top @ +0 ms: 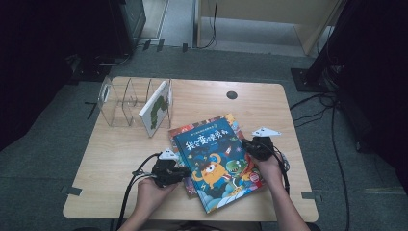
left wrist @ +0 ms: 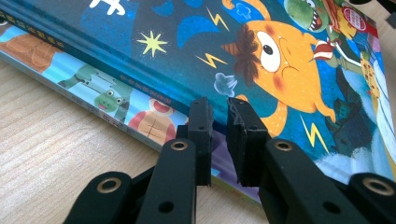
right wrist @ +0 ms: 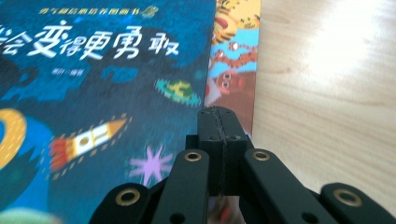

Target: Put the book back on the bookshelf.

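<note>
A: Where is the blue book (top: 218,161) lying?

B: It is lying on the table (top: 110,159), stacked askew on a second book (left wrist: 116,100), in front of the clear rack (top: 126,101).

A: The left gripper (top: 179,172)?

B: It is sitting at the blue book's left edge, jaws standing slightly apart with a narrow gap, nothing between them.

A: The right gripper (top: 249,146)?

B: It is resting at the blue book's right edge, jaws pressing together, gripping nothing.

overhead view facing down on table (top: 110,159), both gripper views close on blue book (top: 219,161)
</note>
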